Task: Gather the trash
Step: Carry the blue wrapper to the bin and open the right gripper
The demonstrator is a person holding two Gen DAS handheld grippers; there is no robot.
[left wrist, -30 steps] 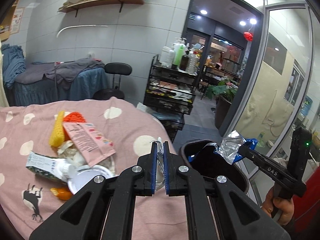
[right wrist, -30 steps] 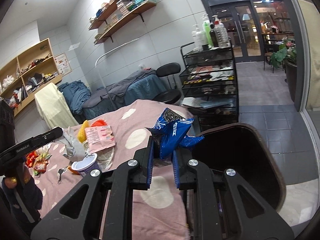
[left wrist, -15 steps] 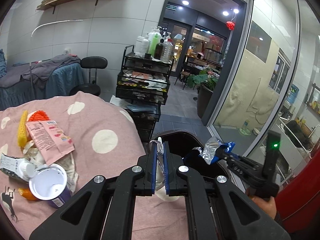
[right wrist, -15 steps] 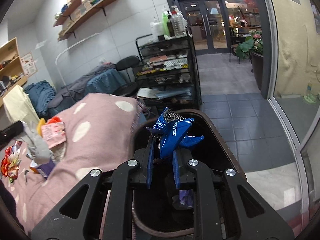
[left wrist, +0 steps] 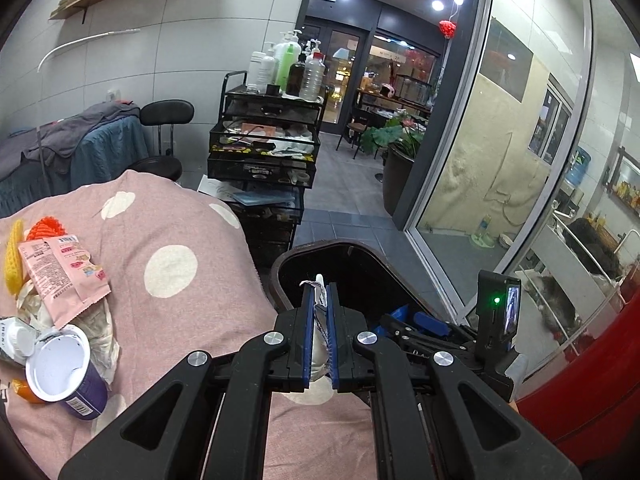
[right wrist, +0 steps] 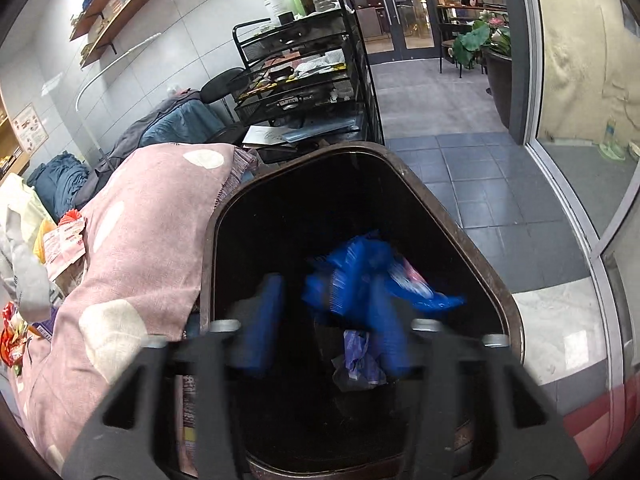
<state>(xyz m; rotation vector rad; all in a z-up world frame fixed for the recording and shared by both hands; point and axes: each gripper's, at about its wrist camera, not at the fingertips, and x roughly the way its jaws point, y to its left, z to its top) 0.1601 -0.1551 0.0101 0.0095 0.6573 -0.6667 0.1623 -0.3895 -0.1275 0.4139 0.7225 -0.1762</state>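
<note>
My left gripper point(left wrist: 319, 298) is shut on a thin silvery wrapper point(left wrist: 319, 344) at the near rim of the dark trash bin point(left wrist: 288, 264). My right gripper point(right wrist: 326, 300) is open over the bin point(right wrist: 460, 220), its fingers blurred. The blue snack bag point(right wrist: 360, 272) is loose between the fingers, inside the bin mouth. In the left wrist view the right gripper point(left wrist: 416, 326) reaches into the bin. More trash lies on the pink spotted cover point(left wrist: 168, 240): a pink packet point(left wrist: 64, 276), a purple cup point(left wrist: 64, 372), and yellow and orange foam nets point(left wrist: 24, 236).
A black wire cart point(left wrist: 264, 152) with bottles stands behind the bin. A stool point(left wrist: 160, 136) and a covered bed are at the back left. A glass wall point(left wrist: 500, 140) runs along the right. Crumpled purple trash point(right wrist: 360, 356) lies in the bin bottom.
Both grippers moved right from the table to the bin. My right gripper opened and let go of the blue bag, which is dropping into the bin. The left stays shut on its wrapper.
</note>
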